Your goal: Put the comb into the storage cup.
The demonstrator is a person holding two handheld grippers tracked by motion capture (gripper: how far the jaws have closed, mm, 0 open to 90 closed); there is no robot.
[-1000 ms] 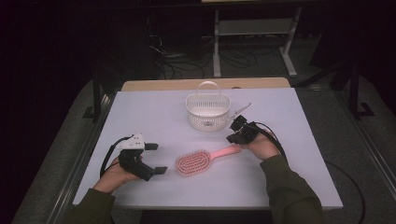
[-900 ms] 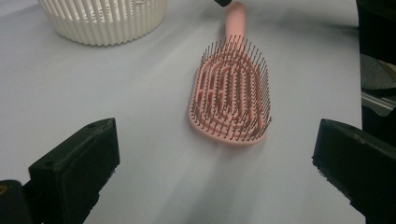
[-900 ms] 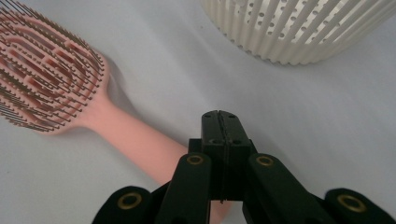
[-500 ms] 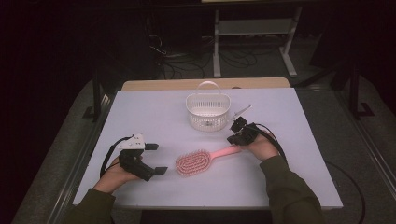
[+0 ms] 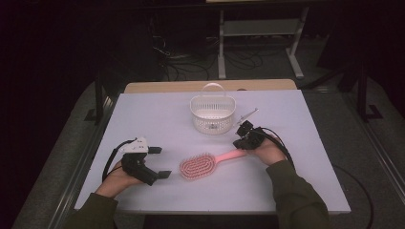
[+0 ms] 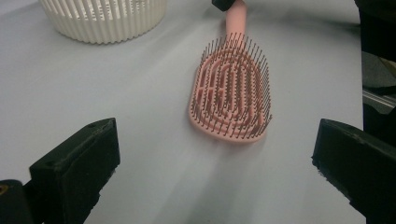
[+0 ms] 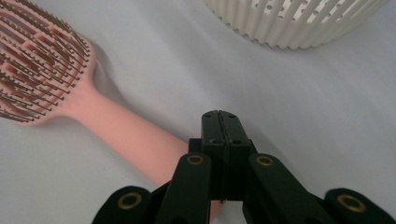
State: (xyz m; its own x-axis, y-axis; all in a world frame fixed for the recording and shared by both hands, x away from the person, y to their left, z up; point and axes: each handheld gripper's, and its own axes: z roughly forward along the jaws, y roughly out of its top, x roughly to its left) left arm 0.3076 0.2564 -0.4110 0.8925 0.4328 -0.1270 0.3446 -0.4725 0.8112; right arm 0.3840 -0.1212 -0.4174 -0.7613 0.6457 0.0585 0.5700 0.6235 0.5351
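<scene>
Pink brush (image 5: 205, 163) flat on the white table (image 5: 157, 119), bristles up, at 6 o'clock from the basket (image 5: 213, 114), right gripper (image 5: 241, 141) jaws pressed together over the handle end, left gripper (image 5: 160, 162) jaws wide apart, at 9 o'clock from the brush head

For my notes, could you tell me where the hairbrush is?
In the high view the pink hairbrush lies mid-table, before the white basket, between both grippers.
</scene>
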